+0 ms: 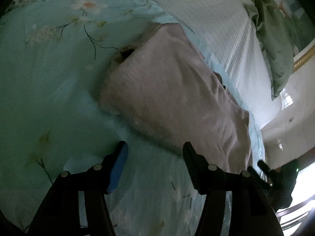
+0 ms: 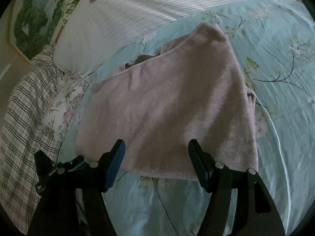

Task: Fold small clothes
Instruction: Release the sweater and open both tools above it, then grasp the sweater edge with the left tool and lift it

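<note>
Pink garment (image 2: pixel 167 106) lies flat on the floral bedsheet (image 2: pixel 275 78), doubled over into a rough rectangle with its neckline at the far end; judged partly folded, at least one more fold likely left. Left gripper (image 1: pixel 155 153) and right gripper (image 2: pixel 156 150) both hover released at its near hem, nothing between the pads. Bare sheet gives working room to the near and right-hand sides, but a striped pillow (image 2: pixel 126 19) crowds the far edge.
</note>
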A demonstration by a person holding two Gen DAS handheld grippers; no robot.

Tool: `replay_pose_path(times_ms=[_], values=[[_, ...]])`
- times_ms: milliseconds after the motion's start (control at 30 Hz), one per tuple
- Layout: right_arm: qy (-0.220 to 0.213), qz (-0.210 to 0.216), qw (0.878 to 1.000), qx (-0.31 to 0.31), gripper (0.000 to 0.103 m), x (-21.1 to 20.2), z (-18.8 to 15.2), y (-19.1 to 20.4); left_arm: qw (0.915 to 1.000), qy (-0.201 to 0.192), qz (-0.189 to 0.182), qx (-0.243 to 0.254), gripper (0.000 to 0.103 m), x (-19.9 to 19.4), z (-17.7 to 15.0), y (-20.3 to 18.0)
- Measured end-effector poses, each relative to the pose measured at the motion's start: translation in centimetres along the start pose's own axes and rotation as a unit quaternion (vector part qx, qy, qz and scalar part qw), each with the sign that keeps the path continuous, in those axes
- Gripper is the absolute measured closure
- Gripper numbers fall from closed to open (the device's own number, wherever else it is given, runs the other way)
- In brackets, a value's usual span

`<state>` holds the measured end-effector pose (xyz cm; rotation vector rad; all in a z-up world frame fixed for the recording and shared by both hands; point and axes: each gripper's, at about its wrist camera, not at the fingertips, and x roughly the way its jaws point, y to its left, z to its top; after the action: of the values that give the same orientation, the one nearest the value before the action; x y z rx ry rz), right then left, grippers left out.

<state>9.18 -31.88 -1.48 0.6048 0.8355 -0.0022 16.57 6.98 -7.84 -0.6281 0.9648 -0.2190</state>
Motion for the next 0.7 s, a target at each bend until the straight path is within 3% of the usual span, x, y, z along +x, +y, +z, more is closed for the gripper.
replay_pose_path(times_ms=[333, 433, 567, 700], values=[[0.007, 0.007, 1.0, -0.003, 0.035, 0.7, 0.5, 0.1, 0.9977, -0.038, 0.006, -0.055, 0.045, 2.6, 4.5, 1.1], [0.008, 0.01, 1.0, -0.007, 0.035, 1.1, 1.1, 0.1, 0.9966, -0.051, 0.019, -0.062, 0.056, 3.2, 5.9, 1.2], [0.005, 0.011, 1.0, -0.011, 0.035, 1.4, 2.4, 0.0, 0.9965, -0.052, 0.016, -0.064, 0.086, 3.9, 7.1, 1.4], [-0.001, 0.016, 1.0, -0.01, 0.035, 1.6, 4.2, -0.6, 0.9975, -0.059, 0.017, -0.034, 0.092, 3.0, 7.2, 0.1]])
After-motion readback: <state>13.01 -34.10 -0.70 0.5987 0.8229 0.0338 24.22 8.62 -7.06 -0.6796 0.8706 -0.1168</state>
